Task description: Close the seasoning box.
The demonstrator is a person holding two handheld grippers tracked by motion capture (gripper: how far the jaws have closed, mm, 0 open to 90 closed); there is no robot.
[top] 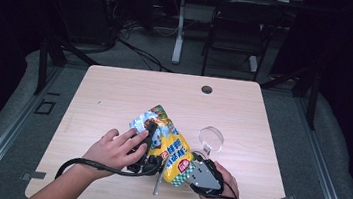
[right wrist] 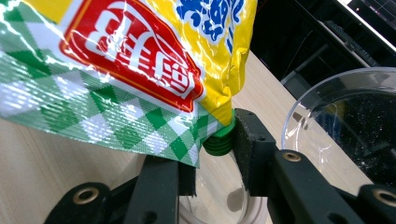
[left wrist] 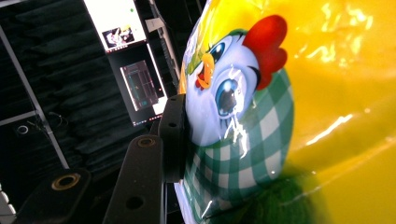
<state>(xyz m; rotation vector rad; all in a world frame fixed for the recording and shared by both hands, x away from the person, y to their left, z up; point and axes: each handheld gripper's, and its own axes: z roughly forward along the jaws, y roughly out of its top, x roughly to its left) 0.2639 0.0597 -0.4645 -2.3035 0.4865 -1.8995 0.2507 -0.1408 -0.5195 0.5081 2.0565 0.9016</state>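
I hold both claws near the bench's front edge, left claw (top: 150,136) clamped with fingers spread, right claw (top: 197,158) jaws pinched together.

The far half of the counter (top: 175,92) lies bare apart from a small dark hole (top: 207,89) near its far edge, so a claw could pass freely there, and along the left side too. The near middle is crowded: the yellow bag (top: 171,147) lies there, with a clear glass (top: 211,138) just to its right, and a grey stick (top: 157,183) by the near edge.
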